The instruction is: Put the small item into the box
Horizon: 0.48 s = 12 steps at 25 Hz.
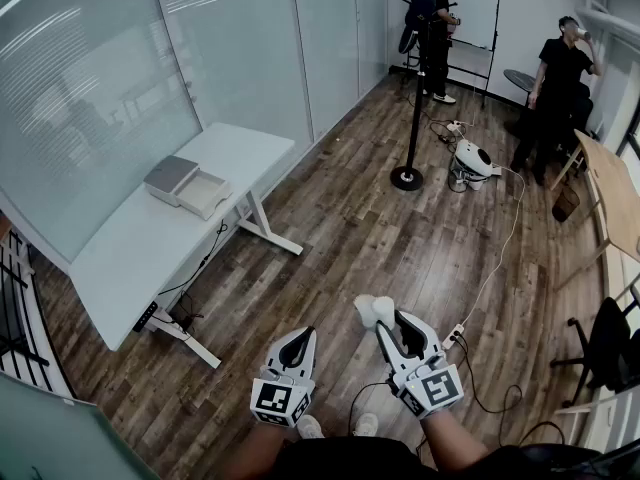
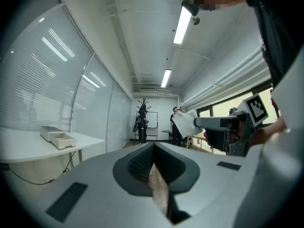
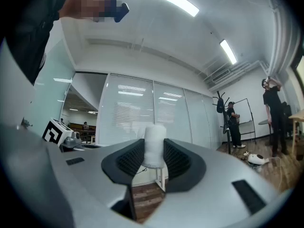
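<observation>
- The small item (image 1: pixel 372 310), a white lump of a kind I cannot make out, is clamped in the right gripper (image 1: pixel 388 323) at lower centre, well apart from the box (image 1: pixel 188 185).
- The left gripper (image 1: pixel 303 336) is clenched on nothing.
- The box's inside is not visible; it sits on a white table (image 1: pixel 120 258), upper left.
- The room has a wood floor (image 1: pixel 350 238), and a person (image 1: pixel 558 88) stands at upper right.

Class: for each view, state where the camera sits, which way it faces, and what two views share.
Head view: on the head, steeply down at floor and table; left gripper, right gripper, forearms show.
Left gripper view: along its shut jaws toward the box; right gripper shows.
Right gripper view: along jaws clamping the small item, toward glass wall.
Shared: the small item.
</observation>
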Available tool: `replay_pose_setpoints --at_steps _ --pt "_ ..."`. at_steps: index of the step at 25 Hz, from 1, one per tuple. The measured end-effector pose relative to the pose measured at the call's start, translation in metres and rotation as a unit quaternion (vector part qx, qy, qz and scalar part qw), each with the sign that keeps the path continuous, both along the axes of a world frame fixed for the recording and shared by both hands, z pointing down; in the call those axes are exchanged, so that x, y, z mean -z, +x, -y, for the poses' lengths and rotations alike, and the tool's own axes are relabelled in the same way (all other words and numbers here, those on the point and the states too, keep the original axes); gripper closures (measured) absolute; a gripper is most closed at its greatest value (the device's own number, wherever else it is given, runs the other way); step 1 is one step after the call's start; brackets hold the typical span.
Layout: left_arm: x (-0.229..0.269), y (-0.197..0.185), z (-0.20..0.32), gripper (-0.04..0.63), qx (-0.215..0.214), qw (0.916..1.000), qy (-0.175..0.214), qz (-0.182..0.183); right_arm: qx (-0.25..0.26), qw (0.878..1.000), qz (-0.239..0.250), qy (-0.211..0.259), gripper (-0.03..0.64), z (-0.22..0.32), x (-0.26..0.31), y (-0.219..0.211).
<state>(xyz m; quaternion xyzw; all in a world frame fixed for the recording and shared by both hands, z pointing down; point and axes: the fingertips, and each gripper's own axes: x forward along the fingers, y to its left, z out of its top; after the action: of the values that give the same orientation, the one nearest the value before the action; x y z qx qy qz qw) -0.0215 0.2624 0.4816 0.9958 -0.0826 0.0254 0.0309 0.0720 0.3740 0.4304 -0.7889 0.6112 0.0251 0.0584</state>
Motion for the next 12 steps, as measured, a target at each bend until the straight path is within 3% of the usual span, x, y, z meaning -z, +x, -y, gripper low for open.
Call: replay_pose_setpoints --at_steps 5,12 --pt "0.001 -0.01 0.002 0.583 -0.007 1.0 -0.001 -0.001 -0.023 1.0 -0.001 -0.003 0.485 0.003 0.003 -0.005" --pt "0.001 -0.034 0.019 0.583 -0.01 1.0 -0.001 -0.001 -0.006 1.0 -0.01 0.015 0.477 0.019 0.013 -0.033"
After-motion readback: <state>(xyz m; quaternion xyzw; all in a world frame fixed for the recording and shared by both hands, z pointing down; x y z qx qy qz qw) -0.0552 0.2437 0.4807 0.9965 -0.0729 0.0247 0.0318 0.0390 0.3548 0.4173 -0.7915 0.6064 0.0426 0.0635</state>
